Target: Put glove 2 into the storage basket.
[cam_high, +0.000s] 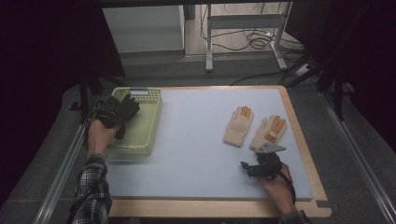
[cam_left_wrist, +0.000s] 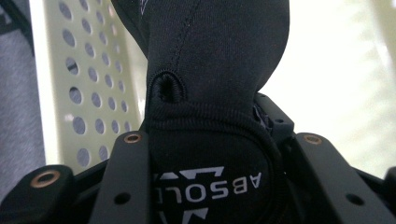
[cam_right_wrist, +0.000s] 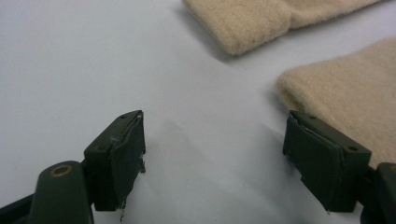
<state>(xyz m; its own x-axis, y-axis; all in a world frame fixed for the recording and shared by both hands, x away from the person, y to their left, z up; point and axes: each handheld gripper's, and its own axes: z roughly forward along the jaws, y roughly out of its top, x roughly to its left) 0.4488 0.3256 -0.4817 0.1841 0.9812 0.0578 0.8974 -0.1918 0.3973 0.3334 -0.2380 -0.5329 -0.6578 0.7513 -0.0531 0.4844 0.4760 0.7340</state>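
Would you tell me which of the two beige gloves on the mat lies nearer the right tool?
The right-hand beige glove: its cuff lies just beyond the right tool, while the other glove lies farther left.

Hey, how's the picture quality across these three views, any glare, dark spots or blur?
High view: dim, room edges nearly black, only the table lit. Left gripper view: black glove close and soft, the right side behind it washed out white, the basket wall bright. Right gripper view: even light, jaws sharp, beige gloves slightly soft, faint shadows.
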